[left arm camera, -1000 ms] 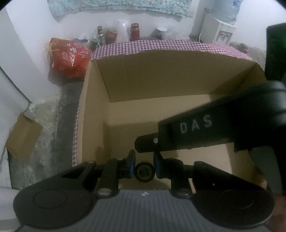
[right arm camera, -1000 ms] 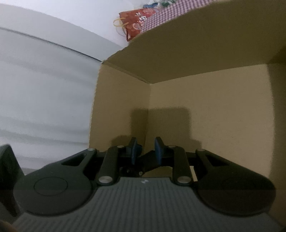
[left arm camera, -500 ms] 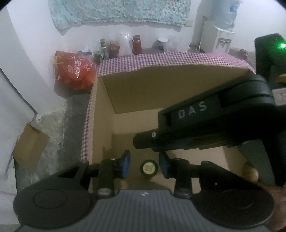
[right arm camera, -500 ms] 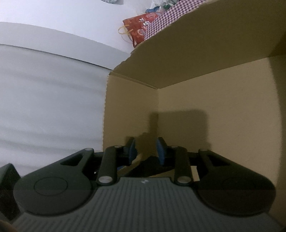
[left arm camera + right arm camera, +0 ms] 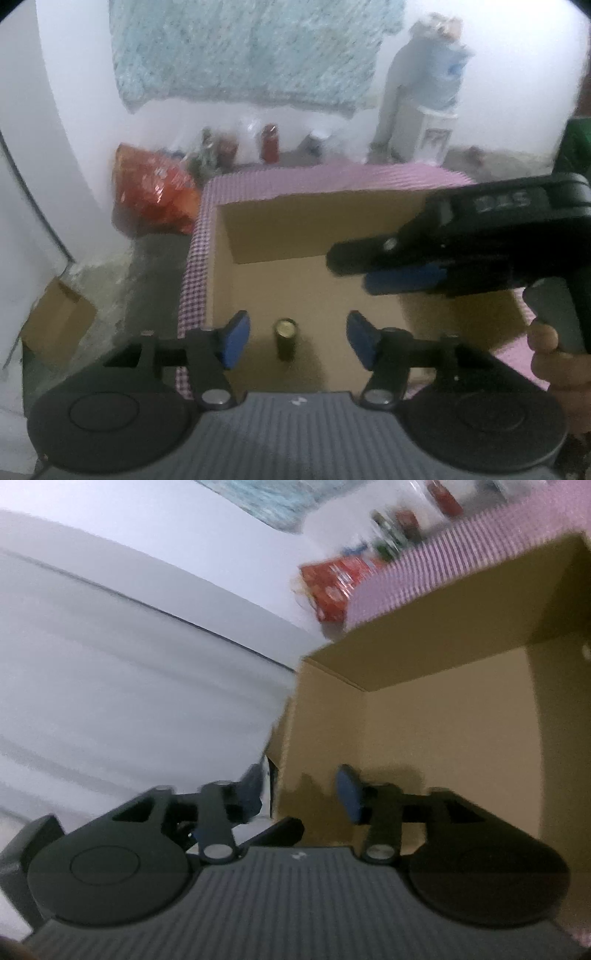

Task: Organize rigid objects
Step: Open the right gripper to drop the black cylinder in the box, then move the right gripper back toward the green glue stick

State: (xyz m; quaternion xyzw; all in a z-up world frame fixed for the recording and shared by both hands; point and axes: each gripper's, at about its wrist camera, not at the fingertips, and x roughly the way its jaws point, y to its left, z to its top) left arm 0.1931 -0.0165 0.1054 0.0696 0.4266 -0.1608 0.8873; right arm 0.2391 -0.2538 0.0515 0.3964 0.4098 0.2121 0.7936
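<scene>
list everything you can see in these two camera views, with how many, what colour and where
box: one, brown cardboard, open, on the checked cloth
bottle: one, small, dark with a gold cap, upright on the box floor near its left wall
cloth: one, pink-and-white check, under the box
bag: one, red, on the floor beyond the box's far left corner
jars: several, blurred, along the far wall
water dispenser: one, white with a pale blue bottle, far right
wall hanging: one, pale blue, far wall
small box: one, brown, floor at left
left hand-held gripper: black, blue pads, open above the bottle, not touching it
right hand-held gripper: black, blue pads, open, empty, at the box's corner
hand: one, holding the right gripper's handle
</scene>
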